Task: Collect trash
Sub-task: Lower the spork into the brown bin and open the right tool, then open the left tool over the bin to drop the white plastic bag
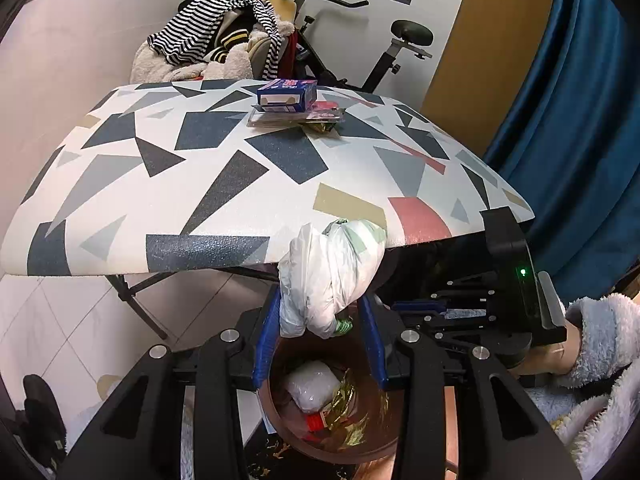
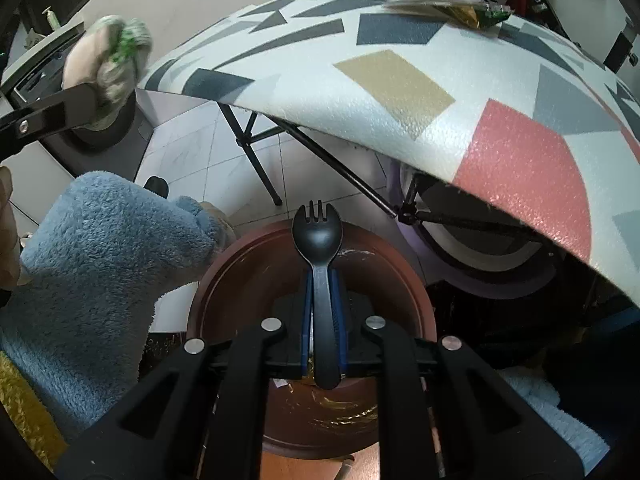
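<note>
A: Left tongs [image 1: 320,332] clamp a knotted white bag [image 1: 328,276], blue pads [image 1: 269,344] pressed to both its sides, directly above a brown bin [image 1: 376,432].

B: And what lies in the bin?

A: A clear plastic pack [image 1: 308,386], gold foil [image 1: 344,400] and a scrap with red on it, all at the bottom.

B: Right tongs [image 2: 325,312]?

A: Closed on a black spork [image 2: 320,260], gripping its handle. Its tines point away from the camera, and its head hangs over the far rim of the same bin [image 2: 224,280].

B: Where does the surface [image 1: 224,184] come into it?

A: Patterned with grey, navy, tan and pink shapes, it stands just beyond the bin, on black folding legs [image 2: 260,160]. At its far edge: a blue box [image 1: 287,97] on top of flat clear packets [image 1: 280,118], with more gold foil beside them.

B: Any sign of the person?

A: A fluffy blue sleeve [image 2: 100,264] to the left in the right wrist view, and a pale fleece sleeve [image 1: 600,344] by the right tongs in the left wrist view. Behind the surface, striped clothing [image 1: 208,36] is heaped next to an exercise bike [image 1: 384,52].
</note>
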`<state>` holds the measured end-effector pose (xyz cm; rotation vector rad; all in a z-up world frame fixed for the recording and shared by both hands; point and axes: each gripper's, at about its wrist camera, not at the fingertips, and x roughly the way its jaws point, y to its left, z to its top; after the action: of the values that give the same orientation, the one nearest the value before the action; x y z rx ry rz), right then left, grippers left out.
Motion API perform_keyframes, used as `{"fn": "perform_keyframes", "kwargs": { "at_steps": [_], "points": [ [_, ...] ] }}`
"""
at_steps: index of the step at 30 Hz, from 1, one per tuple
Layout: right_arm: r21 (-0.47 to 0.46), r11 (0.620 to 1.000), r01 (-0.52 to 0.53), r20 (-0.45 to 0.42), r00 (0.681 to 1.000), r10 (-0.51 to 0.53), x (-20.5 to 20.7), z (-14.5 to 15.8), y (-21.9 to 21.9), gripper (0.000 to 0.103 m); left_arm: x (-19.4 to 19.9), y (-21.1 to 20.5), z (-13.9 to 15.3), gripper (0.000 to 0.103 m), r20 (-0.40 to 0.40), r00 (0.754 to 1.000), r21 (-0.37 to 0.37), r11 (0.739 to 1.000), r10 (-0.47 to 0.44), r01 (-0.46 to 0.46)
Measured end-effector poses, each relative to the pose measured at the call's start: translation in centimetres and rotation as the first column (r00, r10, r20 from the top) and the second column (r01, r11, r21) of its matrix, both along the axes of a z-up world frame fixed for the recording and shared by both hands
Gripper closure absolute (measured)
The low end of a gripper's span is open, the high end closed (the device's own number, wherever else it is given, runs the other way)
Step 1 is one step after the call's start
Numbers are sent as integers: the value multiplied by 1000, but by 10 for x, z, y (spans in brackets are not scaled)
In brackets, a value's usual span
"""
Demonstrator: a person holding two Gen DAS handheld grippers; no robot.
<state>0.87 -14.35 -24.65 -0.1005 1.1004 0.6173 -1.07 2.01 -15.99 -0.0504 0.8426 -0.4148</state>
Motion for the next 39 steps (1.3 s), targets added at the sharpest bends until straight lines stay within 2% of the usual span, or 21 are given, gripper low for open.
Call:
{"fn": "perform_keyframes", "kwargs": {
  "at_steps": [3,6,9,11,14,17,21,28,32,39],
  "points": [
    [4,1000,2,-1,1000,-2,1,-1,-1,83,-1,2,1,66,2,1000,-3,1000,6,-6],
    [8,1000,7,4,1000,-7,1,-3,-2,70,-2,2,1,66,7,1000,3,1000,8,-8],
    [19,999,31,47,998,-32,1,3,-6,53,-3,-1,-1,66,14,1000,24,1000,-6,6],
    [30,998,51,113,992,-54,-3,14,-11,35,-3,-5,-3,66,20,1000,43,999,-21,20],
    [37,997,73,219,972,-80,-7,32,-18,18,0,-11,-7,66,22,999,59,997,-43,41],
    [27,996,88,322,942,-92,-10,48,-28,8,3,-16,-11,66,25,997,73,995,-67,65],
    [14,993,119,384,916,-116,-9,58,-41,6,8,-24,-18,65,26,994,81,991,-109,106],
    [61,981,185,352,916,-194,7,61,-58,6,13,-43,-49,65,18,980,152,969,-200,195],
    [76,974,215,326,918,-228,11,58,-66,6,15,-44,-64,65,-27,976,116,969,-218,220],
    [82,975,206,307,926,-221,12,51,-64,6,20,-44,-77,65,-77,976,111,971,-204,212]
  ]
}}
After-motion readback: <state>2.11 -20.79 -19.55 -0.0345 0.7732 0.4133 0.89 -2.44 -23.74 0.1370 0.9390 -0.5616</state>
